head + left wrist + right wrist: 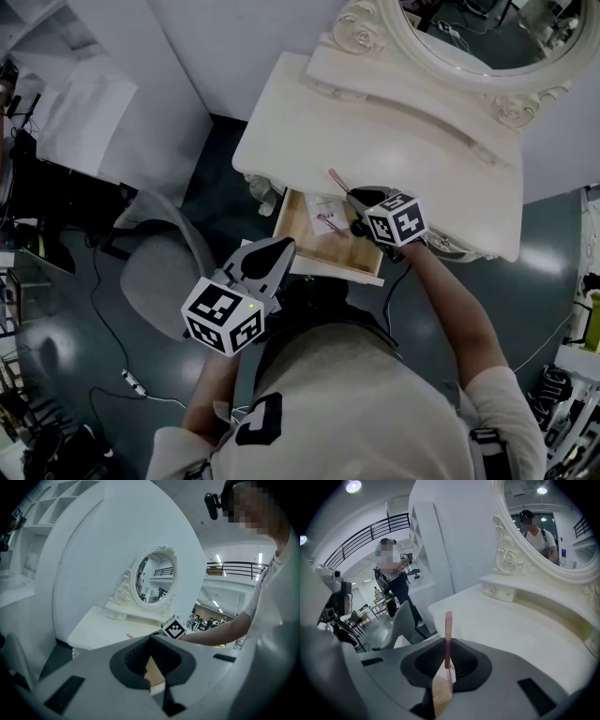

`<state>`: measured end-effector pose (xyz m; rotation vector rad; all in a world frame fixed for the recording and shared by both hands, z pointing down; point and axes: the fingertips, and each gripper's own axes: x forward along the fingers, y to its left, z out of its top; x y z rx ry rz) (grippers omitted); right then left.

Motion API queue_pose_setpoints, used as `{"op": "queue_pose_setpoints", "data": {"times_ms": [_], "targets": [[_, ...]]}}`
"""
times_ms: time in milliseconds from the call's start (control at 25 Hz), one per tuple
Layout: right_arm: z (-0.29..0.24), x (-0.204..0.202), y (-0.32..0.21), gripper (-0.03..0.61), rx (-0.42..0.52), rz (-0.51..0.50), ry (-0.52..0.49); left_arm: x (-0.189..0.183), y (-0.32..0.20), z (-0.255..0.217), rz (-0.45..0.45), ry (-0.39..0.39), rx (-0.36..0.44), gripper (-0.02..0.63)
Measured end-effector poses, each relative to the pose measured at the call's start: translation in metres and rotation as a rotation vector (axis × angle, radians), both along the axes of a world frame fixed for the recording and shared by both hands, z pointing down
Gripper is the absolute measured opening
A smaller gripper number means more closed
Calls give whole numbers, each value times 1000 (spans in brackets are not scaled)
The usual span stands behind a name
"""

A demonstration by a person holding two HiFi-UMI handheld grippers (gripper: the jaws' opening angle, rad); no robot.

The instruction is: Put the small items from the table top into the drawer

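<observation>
Wooden open drawer (290, 218) of white dressing table (394, 141), white packet (325, 207) and small pink thing (331, 224) inside, right gripper (351, 194) over it pinching thin pink stick (448, 632), left gripper (280, 247) jaws pressed together, empty.

Pale short-sleeved T-shirt (375, 412) with dark print; grey left gripper (281, 247) and right gripper (352, 198), black-and-white marker cubes (223, 319).

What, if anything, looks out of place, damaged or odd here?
Nothing stands out. The drawer is open with small items lying inside, and the right tool grips a thin pink stick cleanly. No spill or damage shows.
</observation>
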<state>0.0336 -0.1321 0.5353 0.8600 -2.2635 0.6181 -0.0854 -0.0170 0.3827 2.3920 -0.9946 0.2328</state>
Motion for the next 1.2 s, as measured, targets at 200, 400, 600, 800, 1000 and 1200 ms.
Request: {"op": "queue_pose_setpoints", "data": {"times_ms": [200,400,600,800,1000,1200], "targets": [[17,-13,19,57,-13,-45,24,-8,3,6,5,-12,-16,55],[35,-23,35,57,-29,-109,46,-10,5,10,6,-15,-28,55],[53,-26,47,57,-40,-157,82,-11,4,16,-4,-30,-32,55],[68,-29,55,57,-31,-206,123,-14,4,19,-17,-34,-45,55],[90,-31,62,57,-27,-261,161,-15,4,22,-30,-48,-56,55],[111,-30,72,57,-52,-297,189,-15,5,26,-41,-65,-71,55]]}}
